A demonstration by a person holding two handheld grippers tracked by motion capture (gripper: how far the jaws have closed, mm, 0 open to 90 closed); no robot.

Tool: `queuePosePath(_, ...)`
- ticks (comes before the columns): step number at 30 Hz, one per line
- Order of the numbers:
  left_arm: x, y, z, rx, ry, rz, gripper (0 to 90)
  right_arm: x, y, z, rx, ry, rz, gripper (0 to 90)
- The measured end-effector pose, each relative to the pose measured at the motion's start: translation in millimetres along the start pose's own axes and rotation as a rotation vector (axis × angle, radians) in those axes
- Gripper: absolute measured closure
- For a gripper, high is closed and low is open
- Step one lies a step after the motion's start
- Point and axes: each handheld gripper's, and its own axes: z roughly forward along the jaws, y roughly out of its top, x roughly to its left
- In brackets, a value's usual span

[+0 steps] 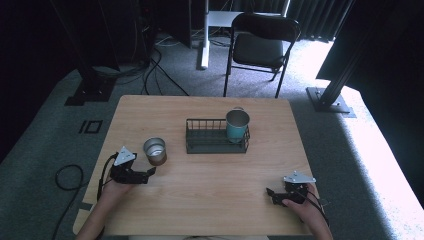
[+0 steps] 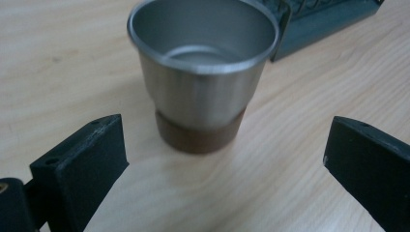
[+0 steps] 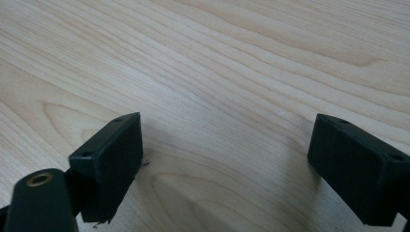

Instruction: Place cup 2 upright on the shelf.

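No writing is readable on the steel cup [image 2: 203, 72]; it is shiny metal with a brown base band, upright on the surface [image 1: 210, 200], at 1 o'clock from the left gripper [image 1: 150, 172]. Its jaws are spread, holding nothing. The right gripper [image 1: 270, 192] jaws are spread too.

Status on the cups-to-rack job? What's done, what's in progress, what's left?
Done: the teal cup stands in the wire rack. In hand: the left gripper is open, aimed at the brown-based steel cup on the table, not yet gripping. Left, probably: grasp it and set it in the rack. The right gripper rests open, empty.
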Motion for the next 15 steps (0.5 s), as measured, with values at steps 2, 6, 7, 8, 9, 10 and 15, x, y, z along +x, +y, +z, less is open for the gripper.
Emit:
queuePosePath(2, -0.1, 5.5, 2.3, -0.004, -0.001, 0.0, 2.1, 0.1, 0.0, 0.0, 0.0, 0.0, 0.0, 12.0)
queuePosePath(6, 1.2, 11.7, 8.5, -0.004, 0.005, 0.0, 2.1, 0.0, 0.0, 0.0, 0.0, 0.0, 0.0, 12.0)
queuePosePath(7, 2.2, 12.7, 10.2, -0.005, 0.0, -0.007, 2.1, 0.0, 0.0, 0.0, 0.0, 0.0, 0.0, 12.0)
queuePosePath(8, 3.7, 13.5, 11.5, -0.008, -0.007, -0.017, 2.1, 0.0, 0.0, 0.0, 0.0, 0.0, 0.0, 12.0)
queuePosePath(9, 4.6, 14.1, 12.2, -0.011, -0.001, -0.021, 2.1, 0.0, 0.0, 0.0, 0.0, 0.0, 0.0, 12.0)
queuePosePath(10, 6.0, 15.3, 13.3, -0.019, -0.003, -0.024, 2.1, 0.0, 0.0, 0.0, 0.0, 0.0, 0.0, 12.0)
queuePosePath(15, 7.2, 20.9, 19.1, -0.035, -0.007, -0.026, 2.1, 0.0, 0.0, 0.0, 0.0, 0.0, 0.0, 12.0)
